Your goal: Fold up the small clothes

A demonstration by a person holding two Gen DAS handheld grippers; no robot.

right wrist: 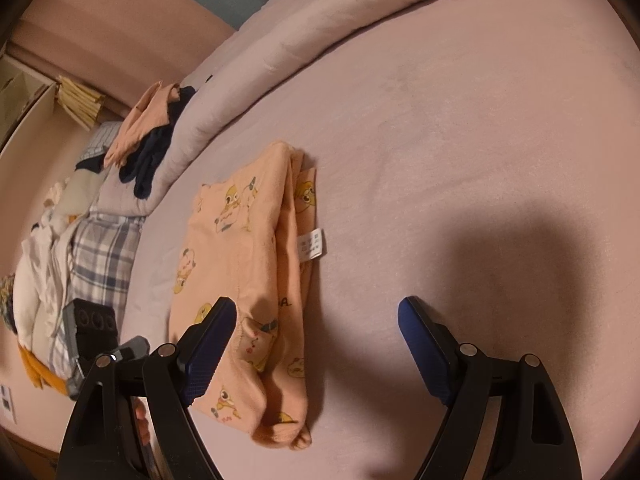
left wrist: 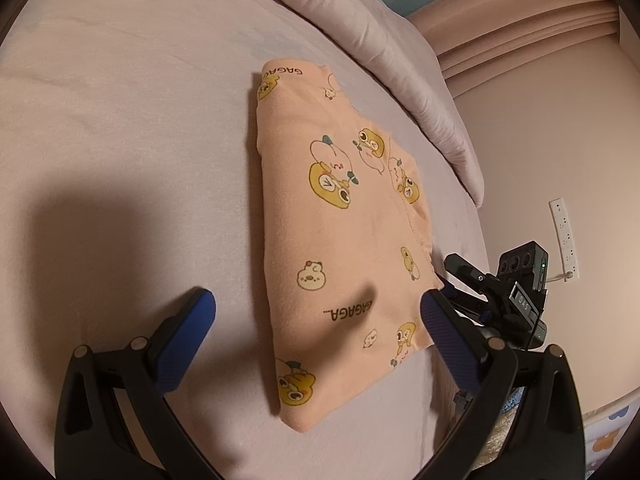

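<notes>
A small peach garment with yellow cartoon prints lies folded flat on the pink bed sheet. It also shows in the right wrist view, with a white care label at its right edge. My left gripper is open and empty, held just above the garment's near end. My right gripper is open and empty, its left finger over the garment's near part. The right gripper's body shows at the bed edge in the left wrist view.
A rolled pink duvet runs along the far side of the bed. A pile of clothes, peach and dark blue, lies on it, with plaid and white fabric at the left. A wall socket strip is on the wall.
</notes>
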